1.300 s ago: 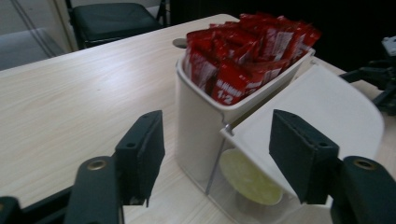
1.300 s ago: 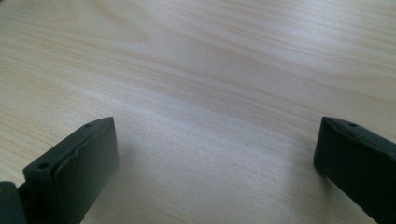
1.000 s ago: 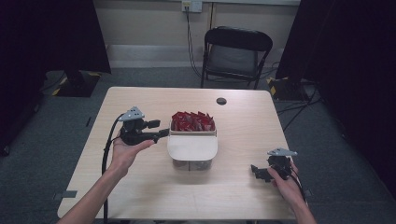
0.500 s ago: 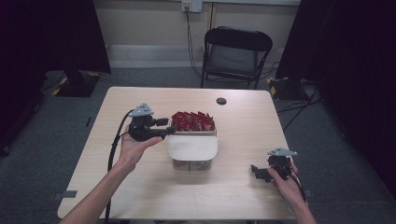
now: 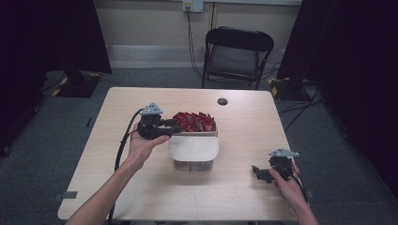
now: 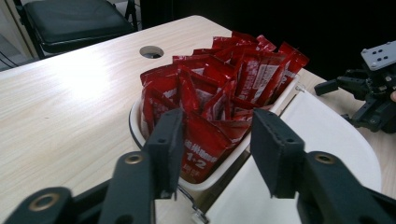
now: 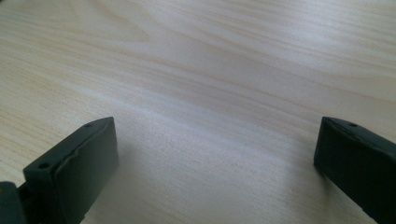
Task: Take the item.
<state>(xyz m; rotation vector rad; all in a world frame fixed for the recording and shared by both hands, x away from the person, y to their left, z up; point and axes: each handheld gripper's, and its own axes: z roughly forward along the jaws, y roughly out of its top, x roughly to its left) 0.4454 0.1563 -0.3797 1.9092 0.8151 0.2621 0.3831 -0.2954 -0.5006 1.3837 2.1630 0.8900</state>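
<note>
Our left hand-held gripper [image 6: 215,140], jaws just closing yet gripping nothing, faces the red packets [image 6: 219,88] standing upright straight ahead.

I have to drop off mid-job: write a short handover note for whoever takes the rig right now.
Left claw: open, jaws just been closing, either side of the nearest red packet; pads not yet pressing on it.
Right claw: open, empty, low over the bare table at the person's right.
Things: red packets stand packed in the far compartment of the white container mid-table; its near part is covered by a white lid.
Done: left claw lined up on a packet.
Left: probably close on it and lift it out.
</note>
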